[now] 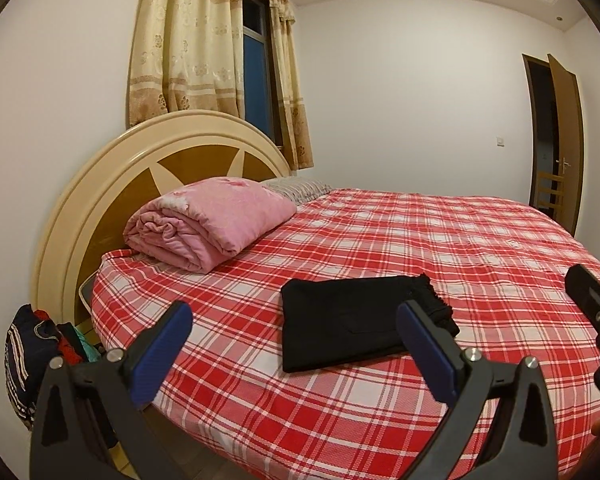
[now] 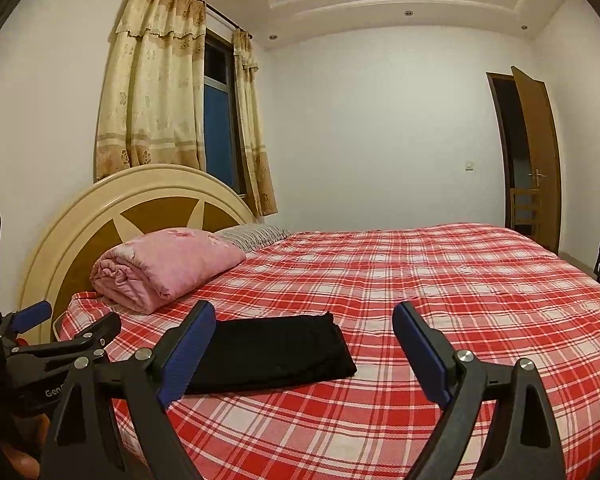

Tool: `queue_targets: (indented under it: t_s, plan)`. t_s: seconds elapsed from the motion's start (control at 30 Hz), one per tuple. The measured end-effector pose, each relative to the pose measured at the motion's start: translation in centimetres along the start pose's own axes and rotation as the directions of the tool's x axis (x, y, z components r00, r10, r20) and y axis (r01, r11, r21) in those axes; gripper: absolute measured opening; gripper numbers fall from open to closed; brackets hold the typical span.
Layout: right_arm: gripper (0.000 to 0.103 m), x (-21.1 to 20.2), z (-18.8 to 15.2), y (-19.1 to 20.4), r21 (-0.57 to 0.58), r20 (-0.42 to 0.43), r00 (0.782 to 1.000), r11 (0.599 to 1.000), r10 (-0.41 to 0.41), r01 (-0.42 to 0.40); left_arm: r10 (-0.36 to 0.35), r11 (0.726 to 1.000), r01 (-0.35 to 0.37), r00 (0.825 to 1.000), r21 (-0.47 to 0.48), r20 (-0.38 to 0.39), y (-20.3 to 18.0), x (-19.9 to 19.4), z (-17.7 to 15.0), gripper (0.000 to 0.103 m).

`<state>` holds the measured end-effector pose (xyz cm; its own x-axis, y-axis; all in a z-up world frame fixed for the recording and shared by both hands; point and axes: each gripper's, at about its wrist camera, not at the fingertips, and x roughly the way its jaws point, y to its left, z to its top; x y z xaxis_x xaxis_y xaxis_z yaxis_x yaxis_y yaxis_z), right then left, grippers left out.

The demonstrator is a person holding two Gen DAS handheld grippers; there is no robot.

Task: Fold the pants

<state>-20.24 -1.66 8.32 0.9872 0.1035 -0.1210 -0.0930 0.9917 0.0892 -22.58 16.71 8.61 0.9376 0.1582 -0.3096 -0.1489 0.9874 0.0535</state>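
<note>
Black pants (image 1: pixel 352 320) lie folded into a flat rectangle on the red plaid bed (image 1: pixel 440 240); they also show in the right wrist view (image 2: pixel 276 350). My left gripper (image 1: pixel 296 320) is open and empty, held above the bed's near edge, short of the pants. My right gripper (image 2: pixel 304 320) is open and empty, also above the near edge, to the right of the pants. The right gripper shows at the left view's right edge (image 1: pixel 592 304), and the left gripper at the right view's left edge (image 2: pixel 64 324).
A rolled pink blanket (image 1: pixel 208 224) and a striped pillow (image 1: pixel 300 188) lie by the round headboard (image 1: pixel 100 184). Clothes (image 1: pixel 40 344) are piled on the floor left of the bed. A window with curtains (image 1: pixel 188 40) and an open door (image 1: pixel 564 136) are beyond.
</note>
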Motion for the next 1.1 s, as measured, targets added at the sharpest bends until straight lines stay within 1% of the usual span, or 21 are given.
queue_targets:
  t_s: [0.53,1.1]
  plan:
    - [0.091,0.14,-0.10,0.19,0.004,-0.008,1.000,1.000,0.002,-0.002,0.008,1.000,-0.008,1.000,0.001,-0.003,0.43,-0.04,-0.07,0.103]
    - [0.091,0.20,-0.11,0.25,0.009,-0.009,1.000,1.000,0.005,-0.005,0.031,1.000,-0.031,0.999,-0.001,-0.021,0.49,0.46,-0.17,0.103]
